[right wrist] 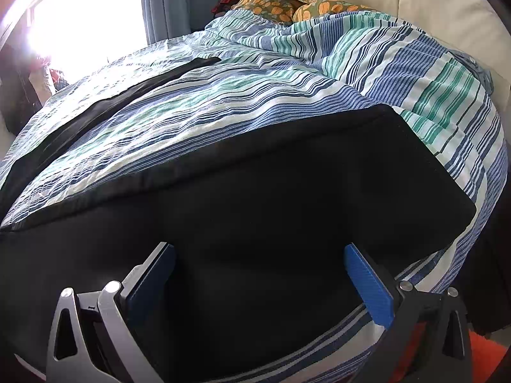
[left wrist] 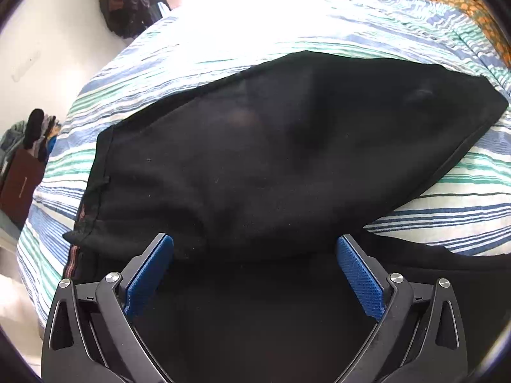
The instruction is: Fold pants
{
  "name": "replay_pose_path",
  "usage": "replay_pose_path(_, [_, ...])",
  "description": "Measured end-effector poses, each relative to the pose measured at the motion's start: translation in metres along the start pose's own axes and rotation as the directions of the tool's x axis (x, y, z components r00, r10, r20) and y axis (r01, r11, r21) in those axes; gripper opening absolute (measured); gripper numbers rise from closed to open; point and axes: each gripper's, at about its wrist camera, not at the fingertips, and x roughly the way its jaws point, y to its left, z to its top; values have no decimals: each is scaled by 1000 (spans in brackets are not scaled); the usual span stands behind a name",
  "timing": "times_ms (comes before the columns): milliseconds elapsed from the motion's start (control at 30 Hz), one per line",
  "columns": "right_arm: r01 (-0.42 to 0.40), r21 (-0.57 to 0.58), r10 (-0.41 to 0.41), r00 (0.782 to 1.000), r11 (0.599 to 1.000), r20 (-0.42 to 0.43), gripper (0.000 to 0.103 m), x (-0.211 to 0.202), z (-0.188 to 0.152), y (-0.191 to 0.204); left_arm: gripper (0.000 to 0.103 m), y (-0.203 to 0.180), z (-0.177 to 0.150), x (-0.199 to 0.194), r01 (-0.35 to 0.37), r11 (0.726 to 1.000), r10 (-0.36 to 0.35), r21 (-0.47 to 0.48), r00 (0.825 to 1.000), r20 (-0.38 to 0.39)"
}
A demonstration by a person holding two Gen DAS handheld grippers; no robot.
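The black fabric pants (left wrist: 287, 159) are lying flat on a blue, green and white striped quilt (left wrist: 223, 48) covering a bed. In the left wrist view, the left gripper (left wrist: 255, 265) is hovering over the near part of the garment with its blue ribbed pads (left wrist: 357, 274) spread wide apart, released and gripping nothing; black cloth is filling the whole gap between them. Ahead of the fingers the cloth is stretching away in a broad panel, its long axis running from a hemmed edge off the left fingertip up toward a corner far beyond the right fingertip. Striped quilt is lying bare beyond that panel's far edge and off the left finger, where the bed is dropping away toward a pale wall and dark hanging clothes (left wrist: 127, 0).

In the right wrist view, the right gripper (right wrist: 260, 274) is likewise standing released, pads wide apart with nothing between them but the pants (right wrist: 255, 191) underneath. A straight seamed edge is crossing ahead of the fingertips, rising from the left finger's side toward a squared corner past the right fingertip. Another narrow black strip (right wrist: 111, 102) is lying farther ahead to the left. Open quilt (right wrist: 319, 63) is spreading between them; an orange floral pillow (right wrist: 281, 3) is sitting far ahead. Beyond the right finger the bed edge is falling off close by.
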Motion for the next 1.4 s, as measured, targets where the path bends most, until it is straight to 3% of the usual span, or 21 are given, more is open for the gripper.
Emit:
replay_pose_path(267, [6, -5, -6, 1000, 1000, -2, 103, -1, 0, 0, 102, 1, 11, -5, 19, 1000, -19, -8, 1000, -5])
replay_pose_path(367, [31, -12, -32, 998, 999, -53, 103, -12, 12, 2, 102, 7, 29, -13, 59, 998, -59, -35, 998, 14])
replay_pose_path(433, [33, -20, -34, 999, 999, -42, 103, -28, 23, 10, 102, 13, 48, -17, 64, 996, -61, -59, 997, 51])
replay_pose_path(533, [-68, -94, 70, 997, 993, 18, 103, -50, 57, 44, 102, 23, 75, -3, 46, 993, -37, -109, 996, 81])
replay_pose_path(600, [-169, -177, 176, 984, 970, 24, 103, -52, 88, 80, 102, 26, 80, 27, 14, 992, -9, -126, 999, 41])
replay_pose_path(700, [-315, -312, 328, 944, 896, -11, 103, -36, 136, 148, 103, 31, 60, 77, 4, 987, -13, -159, 998, -55])
replay_pose_path(800, [-420, -433, 440, 896, 798, -58, 103, -8, 176, 223, 102, 32, 37, 76, 40, 984, -28, -174, 997, 70])
replay_pose_path(900, [-504, -507, 511, 848, 699, -139, 103, 29, 196, 299, 103, 30, 34, 76, 24, 986, -10, -165, 997, 82])
replay_pose_path(1000, [-621, -545, 558, 772, 564, -303, 103, 72, 184, 362, 103, 30, 30, 75, 36, 984, -19, -173, 995, 97])
replay_pose_path(1033, [-635, -565, 541, 763, 527, -354, 102, 89, 174, 376, 103, 30, 29, 75, 36, 984, -18, -173, 995, 101])
replay_pose_path(1133, [-631, -627, 481, 769, 458, -422, 101, 135, 167, 379, 103, 31, 23, 73, 40, 984, -19, -175, 993, 116])
replay_pose_path(1200, [-572, -665, 425, 815, 481, -394, 101, 171, 183, 345, 103, 29, 23, 74, 42, 983, -20, -176, 992, 123])
replay_pose_path(1233, [-529, -668, 384, 846, 523, -369, 101, 192, 198, 321, 103, 29, 22, 74, 43, 983, -21, -177, 992, 126])
replay_pose_path(1300, [-447, -603, 312, 894, 661, -320, 101, 233, 241, 258, 103, 27, 22, 74, 44, 983, -20, -178, 991, 133])
replay_pose_path(1367, [-309, -470, 198, 942, 827, -271, 101, 271, 286, 183, 103, 26, 21, 74, 44, 983, -19, -179, 990, 139])
replay_pose_path(1400, [-233, -388, 135, 955, 892, -263, 101, 283, 304, 149, 102, 25, 21, 74, 44, 983, -19, -179, 990, 140])
